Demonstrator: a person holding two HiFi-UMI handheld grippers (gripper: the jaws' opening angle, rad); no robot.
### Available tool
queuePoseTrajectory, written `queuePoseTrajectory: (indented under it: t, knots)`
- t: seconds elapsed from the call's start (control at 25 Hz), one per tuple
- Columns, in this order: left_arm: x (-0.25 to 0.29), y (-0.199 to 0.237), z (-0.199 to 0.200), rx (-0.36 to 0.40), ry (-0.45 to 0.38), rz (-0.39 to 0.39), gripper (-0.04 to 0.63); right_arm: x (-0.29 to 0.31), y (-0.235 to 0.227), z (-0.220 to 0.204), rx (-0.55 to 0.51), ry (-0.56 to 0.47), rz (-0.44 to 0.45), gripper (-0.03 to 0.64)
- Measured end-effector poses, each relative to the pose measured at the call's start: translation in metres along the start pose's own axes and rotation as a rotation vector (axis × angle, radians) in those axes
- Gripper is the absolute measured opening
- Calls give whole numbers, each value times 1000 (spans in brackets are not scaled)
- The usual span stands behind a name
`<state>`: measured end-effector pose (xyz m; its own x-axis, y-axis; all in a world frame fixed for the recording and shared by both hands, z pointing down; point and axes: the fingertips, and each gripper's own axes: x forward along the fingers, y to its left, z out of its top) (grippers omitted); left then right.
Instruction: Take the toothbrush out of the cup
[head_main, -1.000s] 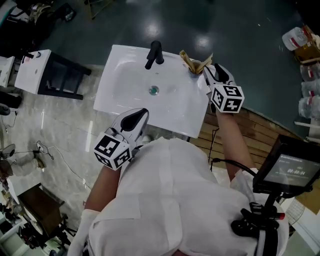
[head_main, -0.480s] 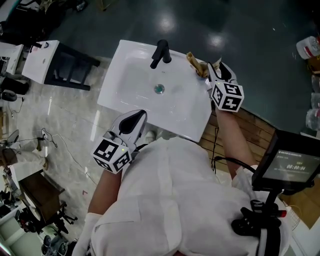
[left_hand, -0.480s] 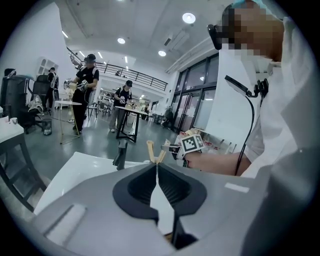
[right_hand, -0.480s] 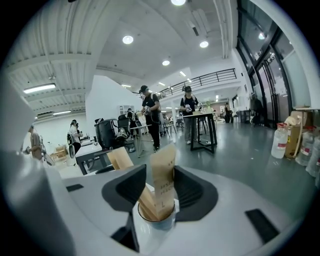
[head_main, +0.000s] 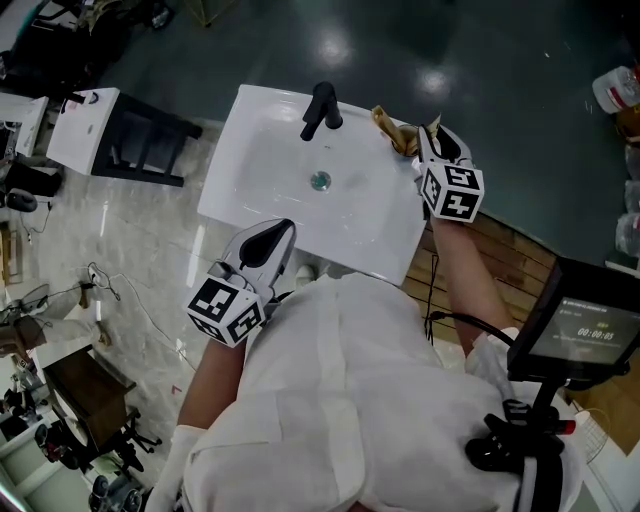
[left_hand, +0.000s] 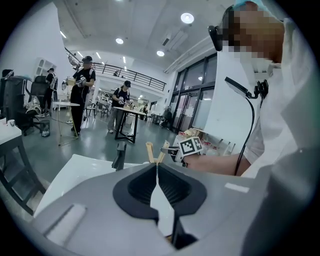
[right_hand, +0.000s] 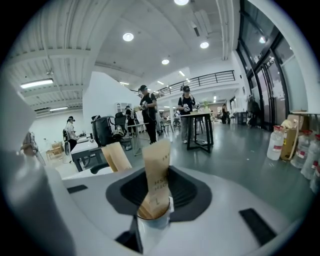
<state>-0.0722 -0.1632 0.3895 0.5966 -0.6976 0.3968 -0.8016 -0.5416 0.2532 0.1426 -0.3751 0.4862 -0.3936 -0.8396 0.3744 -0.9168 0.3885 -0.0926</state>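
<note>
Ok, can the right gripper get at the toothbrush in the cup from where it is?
Probably yes. The paper-wrapped toothbrush stands in the cup, between the jaws of the right gripper; they have just been closing and nothing blocks it. Whether the pads press is unclear.

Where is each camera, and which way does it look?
Head view: on the person's head, looking steeply down at the white ceramic sink; shows white shirt, left gripper, right gripper.
Left gripper view: rides the left gripper, looking along shut jaws across the sink; shows shirt, right gripper.
Right gripper view: rides the right gripper, looking along jaws that have just been closing around the brown paper-wrapped toothbrush in the white cup.
Shared: head and left gripper views both show the black faucet.
</note>
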Motion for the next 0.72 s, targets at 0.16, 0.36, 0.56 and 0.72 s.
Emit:
queuePoseTrajectory:
  t: [0.16, 0.36, 0.56, 0.72]
  knots:
    - [-5, 3, 4, 4, -6, -4, 6, -1, 2, 4, -7, -1, -9, 76]
    - [11, 11, 8, 1, -7, 2, 6, 14, -10, 4, -19, 4, -12, 60]
    - [-12, 6, 6, 1, -12, -12, 6, -6, 5, 8, -37, 0, -26, 54]
    - [-11, 9, 9, -3, -21, -20, 6, -2, 4, 14, -43, -6, -28, 52]
